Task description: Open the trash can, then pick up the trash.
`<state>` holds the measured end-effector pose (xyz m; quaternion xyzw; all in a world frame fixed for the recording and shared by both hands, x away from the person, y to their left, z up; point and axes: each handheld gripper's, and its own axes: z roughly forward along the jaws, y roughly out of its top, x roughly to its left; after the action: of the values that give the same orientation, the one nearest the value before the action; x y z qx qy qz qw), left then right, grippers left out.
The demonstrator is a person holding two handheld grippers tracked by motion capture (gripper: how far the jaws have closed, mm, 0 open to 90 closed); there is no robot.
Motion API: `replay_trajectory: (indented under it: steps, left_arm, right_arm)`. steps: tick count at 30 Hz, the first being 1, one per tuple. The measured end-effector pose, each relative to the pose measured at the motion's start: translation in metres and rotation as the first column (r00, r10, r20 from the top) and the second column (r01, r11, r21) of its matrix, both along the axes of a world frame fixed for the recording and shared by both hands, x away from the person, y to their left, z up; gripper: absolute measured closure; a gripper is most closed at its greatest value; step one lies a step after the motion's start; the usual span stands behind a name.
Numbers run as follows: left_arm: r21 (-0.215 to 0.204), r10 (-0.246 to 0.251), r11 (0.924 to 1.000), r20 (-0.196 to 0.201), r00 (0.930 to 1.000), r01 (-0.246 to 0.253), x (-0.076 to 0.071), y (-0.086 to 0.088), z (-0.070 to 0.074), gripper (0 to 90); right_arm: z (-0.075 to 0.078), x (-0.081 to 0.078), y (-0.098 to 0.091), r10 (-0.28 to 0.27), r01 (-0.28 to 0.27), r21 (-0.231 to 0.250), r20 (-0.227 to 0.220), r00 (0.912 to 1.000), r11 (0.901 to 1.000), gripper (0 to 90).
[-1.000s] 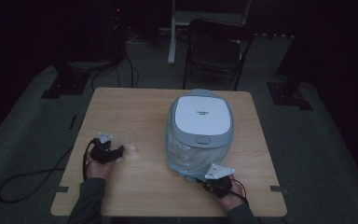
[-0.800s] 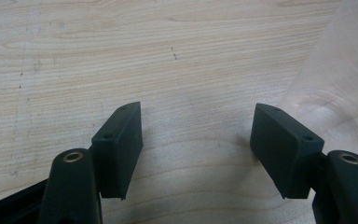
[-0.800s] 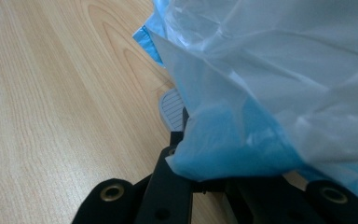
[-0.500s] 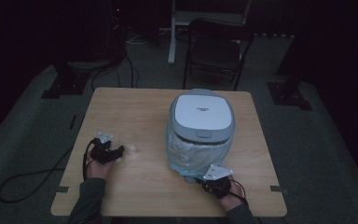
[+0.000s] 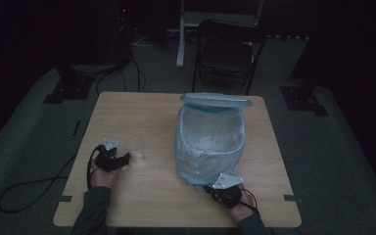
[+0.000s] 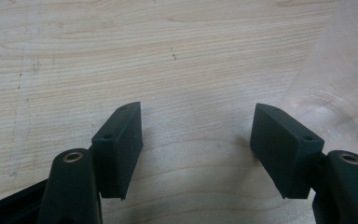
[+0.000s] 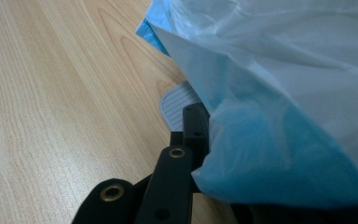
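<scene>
A white bin (image 5: 210, 142) lined with a pale blue plastic bag (image 7: 284, 70) stands on the right half of the wooden table (image 5: 142, 112). Its lid (image 5: 216, 100) is raised at the back, so the bag's inside shows. My right gripper (image 5: 210, 188) rests at the foot of the bin's near side. One of its jaws lies on a ridged grey pedal (image 7: 179, 103), and the bag hides the other. My left gripper (image 6: 198, 140) lies open on the table at the left. A clear plastic cup (image 6: 340, 79) sits just beside its right jaw, with nothing between the jaws.
A dark folding chair (image 5: 225, 54) and a white stand (image 5: 181, 34) are beyond the table's far edge. A cable (image 5: 34, 186) trails off the table's left side to the floor. Bare wood lies between the cup and the bin.
The bin's lid was down in both earlier frames and now stands raised. Both hands have kept their places.
</scene>
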<state>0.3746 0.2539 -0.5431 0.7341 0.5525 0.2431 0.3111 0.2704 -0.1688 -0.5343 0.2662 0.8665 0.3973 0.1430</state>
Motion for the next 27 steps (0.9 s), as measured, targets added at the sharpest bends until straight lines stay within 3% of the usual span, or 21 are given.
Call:
replay_trajectory:
  steps: [27]
  left_arm:
    - [0.001, -0.002, 1.0, -0.002, 1.0, 0.002, 0.0003, 0.0001, 0.0003, 35.1]
  right_arm:
    - [-0.0005, 0.0006, -0.0008, 0.003, -0.003, 0.006, -0.003, 1.0, 1.0, 90.0]
